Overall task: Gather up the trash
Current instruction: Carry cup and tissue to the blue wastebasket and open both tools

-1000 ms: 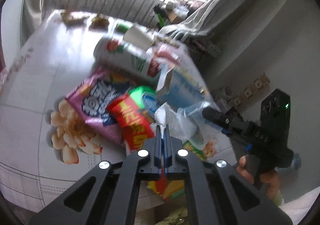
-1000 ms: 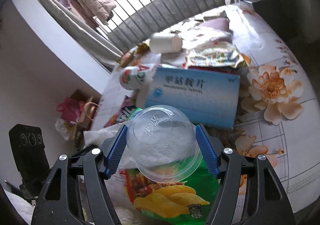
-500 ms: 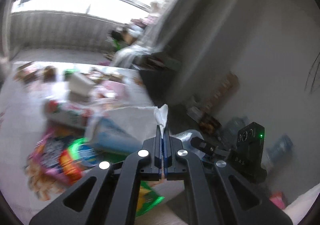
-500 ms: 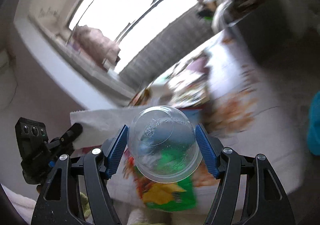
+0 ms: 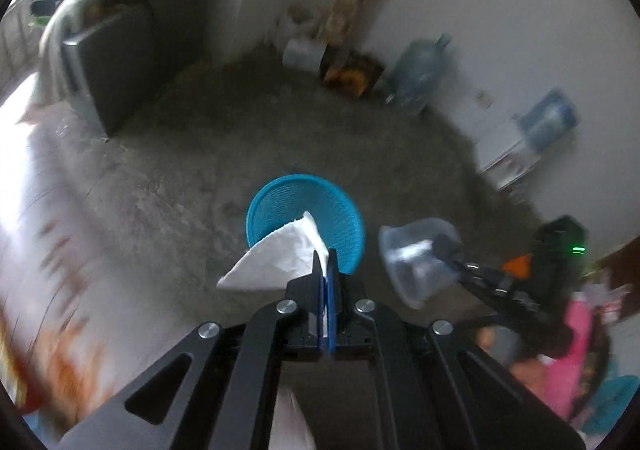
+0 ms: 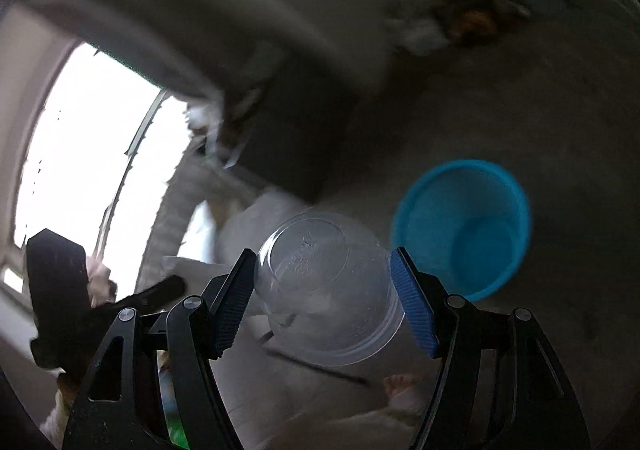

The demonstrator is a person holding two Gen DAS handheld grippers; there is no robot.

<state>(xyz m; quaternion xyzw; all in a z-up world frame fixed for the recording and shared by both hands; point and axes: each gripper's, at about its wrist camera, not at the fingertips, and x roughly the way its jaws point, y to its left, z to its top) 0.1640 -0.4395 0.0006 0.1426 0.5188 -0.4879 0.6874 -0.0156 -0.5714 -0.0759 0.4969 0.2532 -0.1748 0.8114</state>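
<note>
My left gripper [image 5: 325, 258] is shut on a white tissue [image 5: 276, 258], which hangs just in front of a blue mesh trash basket [image 5: 296, 202] standing on the grey floor. My right gripper [image 6: 323, 282] is shut on a clear plastic cup [image 6: 328, 290], held on its side between the blue pads [image 6: 412, 302]. The basket also shows in the right wrist view [image 6: 460, 226], up and to the right of the cup. The right gripper with the cup shows in the left wrist view [image 5: 416, 262], right of the basket.
A flower-patterned tablecloth edge [image 5: 52, 250] lies at the left. A dark cabinet [image 5: 116, 62] stands at the back left. Water jugs [image 5: 420, 70] and boxes [image 5: 348, 70] line the far wall. A bright window [image 6: 92, 146] is at the left in the right wrist view.
Both grippers have swung away from the littered table toward the floor. The blue basket has come into both views. The tissue and cup stay gripped.
</note>
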